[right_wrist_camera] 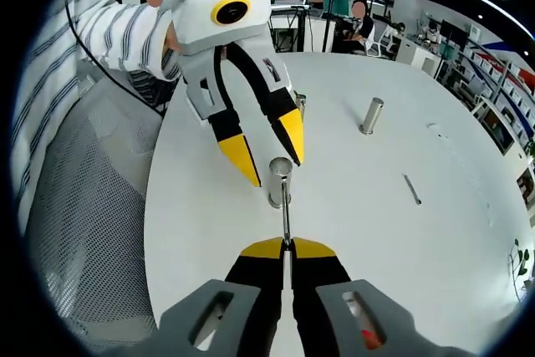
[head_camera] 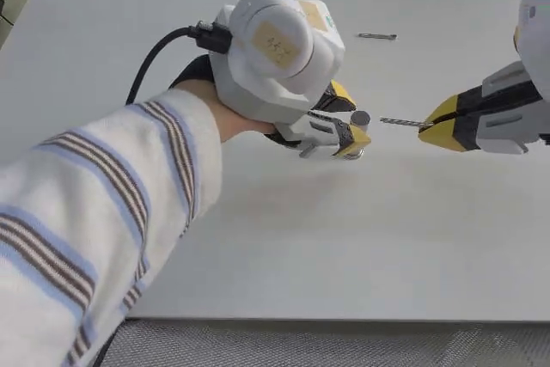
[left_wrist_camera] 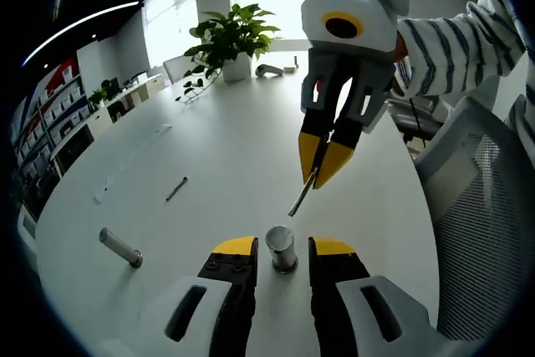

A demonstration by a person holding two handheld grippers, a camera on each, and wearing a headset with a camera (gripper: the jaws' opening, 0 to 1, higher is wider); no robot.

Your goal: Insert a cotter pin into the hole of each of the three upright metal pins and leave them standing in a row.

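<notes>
One upright silver steel pin stands near us, between our left gripper's parted jaws. Right gripper clamps the thin grey wire cotter pin. Let's keep it level and aim for the hole.

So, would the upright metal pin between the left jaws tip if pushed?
The metal pin looks tall, narrow, small-based: it likely tips easily, then rolls, being round. The open jaws of the left gripper flank it, so they would probably catch it.

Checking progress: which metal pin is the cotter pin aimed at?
The metal pin between the jaws of the left gripper; the cotter pin in the right gripper points at it. Another metal pin stands apart.
</notes>
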